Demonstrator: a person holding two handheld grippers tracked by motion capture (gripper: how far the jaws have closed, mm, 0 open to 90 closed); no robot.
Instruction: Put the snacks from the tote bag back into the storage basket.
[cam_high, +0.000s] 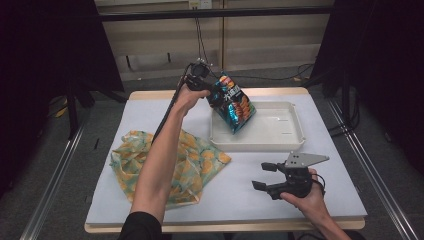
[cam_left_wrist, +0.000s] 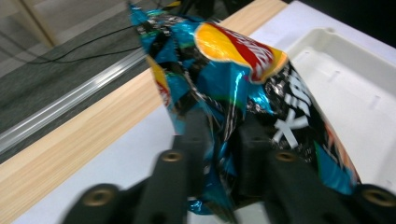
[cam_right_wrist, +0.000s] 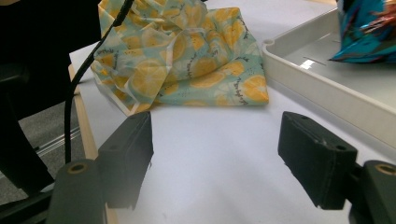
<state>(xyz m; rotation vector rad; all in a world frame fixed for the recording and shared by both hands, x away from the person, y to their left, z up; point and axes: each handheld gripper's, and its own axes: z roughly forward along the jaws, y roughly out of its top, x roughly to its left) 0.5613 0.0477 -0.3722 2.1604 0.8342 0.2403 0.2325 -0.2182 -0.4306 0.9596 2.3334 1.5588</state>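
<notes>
We see 1 chip bag, 1 white tray, 1 lemon-print cloth and 2 grippers on a white table. Our left gripper pinches the bag's crumpled edge between narrow jaws, holding it above the tray's left end. Our right gripper rests near the table's front, jaws wide apart, holding nothing.
</notes>
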